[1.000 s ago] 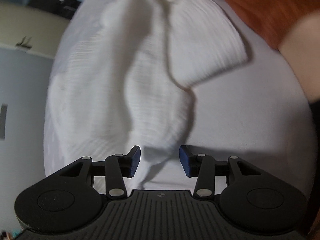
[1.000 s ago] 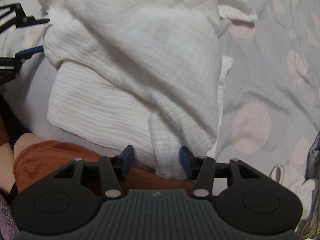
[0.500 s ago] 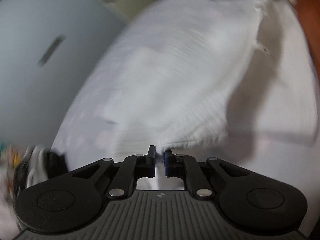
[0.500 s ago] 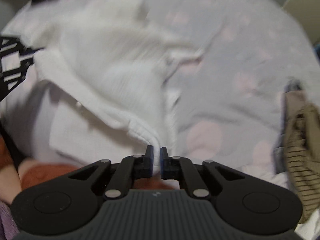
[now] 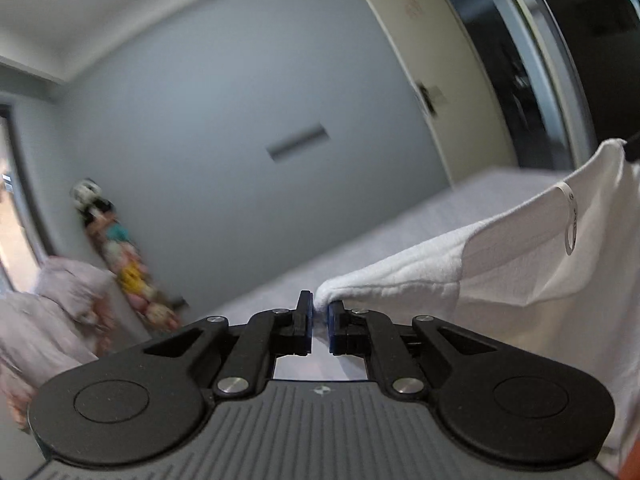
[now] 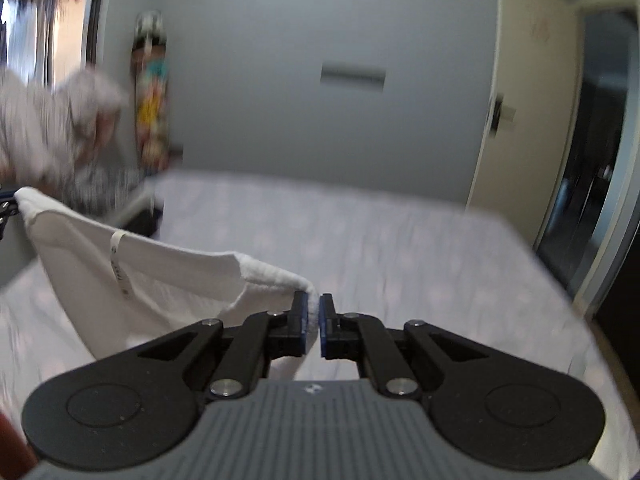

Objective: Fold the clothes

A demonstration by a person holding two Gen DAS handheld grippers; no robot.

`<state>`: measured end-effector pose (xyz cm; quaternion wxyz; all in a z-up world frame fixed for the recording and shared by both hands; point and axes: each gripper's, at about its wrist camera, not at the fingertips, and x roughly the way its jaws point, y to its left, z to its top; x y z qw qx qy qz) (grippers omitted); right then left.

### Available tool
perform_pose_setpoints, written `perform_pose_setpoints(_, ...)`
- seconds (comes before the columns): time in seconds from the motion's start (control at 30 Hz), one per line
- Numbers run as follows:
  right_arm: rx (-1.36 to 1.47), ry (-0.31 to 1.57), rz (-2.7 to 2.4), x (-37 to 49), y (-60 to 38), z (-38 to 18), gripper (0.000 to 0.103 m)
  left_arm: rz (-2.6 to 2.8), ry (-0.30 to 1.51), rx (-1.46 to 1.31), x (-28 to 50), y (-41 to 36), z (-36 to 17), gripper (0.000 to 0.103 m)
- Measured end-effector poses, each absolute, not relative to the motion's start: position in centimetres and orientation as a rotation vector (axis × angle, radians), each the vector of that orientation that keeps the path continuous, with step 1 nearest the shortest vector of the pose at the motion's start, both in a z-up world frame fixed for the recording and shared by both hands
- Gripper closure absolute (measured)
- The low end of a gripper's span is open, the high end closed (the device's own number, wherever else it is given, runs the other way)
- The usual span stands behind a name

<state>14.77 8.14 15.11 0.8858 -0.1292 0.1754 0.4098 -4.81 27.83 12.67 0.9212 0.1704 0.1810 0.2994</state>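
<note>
The white garment (image 5: 500,280) is being held up in the air over the bed (image 6: 380,240), where a second ago it was lying crumpled on the sheet. Both grippers stood apart then; half a second ago they were already closed on cloth. The left gripper (image 5: 319,322) is being kept clamped on one corner of the thick hem, and the right gripper (image 6: 319,322) is being kept clamped on the opposite corner, a fold of white cloth being pinched between the blue pads of each. The hem is being stretched between the two, with the label (image 6: 118,264) hanging inside. By this lift the garment is probably being opened out and shaken flat, so that it can be laid down for the first fold; no fold is yet being made.

The lower part of the garment is being cut off by the gripper bodies in both views. The pale bundle (image 6: 60,128) at the left and the colourful hanging thing (image 6: 152,96) on the wall are being blurred beyond telling.
</note>
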Motion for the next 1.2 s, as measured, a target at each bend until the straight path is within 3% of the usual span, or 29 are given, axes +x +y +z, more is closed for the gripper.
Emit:
perform_pose_setpoints(0.27, -0.111, 0.001, 0.771, 9.1, 5.7, 26.8, 0.097, 0.688, 0.155, 0.428, -7.8, 24.0, 24.7, 0.095)
perform_pose_setpoints(0.6, 0.009, -0.259, 0.740, 3.4, 1.6, 33.2, 0.097, 0.724, 0.008, 0.539, -10.7, 20.0, 28.1, 0.095)
perform_pose_setpoints(0.8, -0.001, -0.236, 0.749, 4.4, 3.3, 32.9, 0.097, 0.735, 0.079, 0.567, -8.3, 21.2, 26.2, 0.095)
perform_pose_setpoints(1.2, -0.160, 0.048, 0.768, 13.9, 15.2, 22.0, 0.097, 0.719, 0.381, 0.460, 1.2, 32.1, 14.7, 0.095)
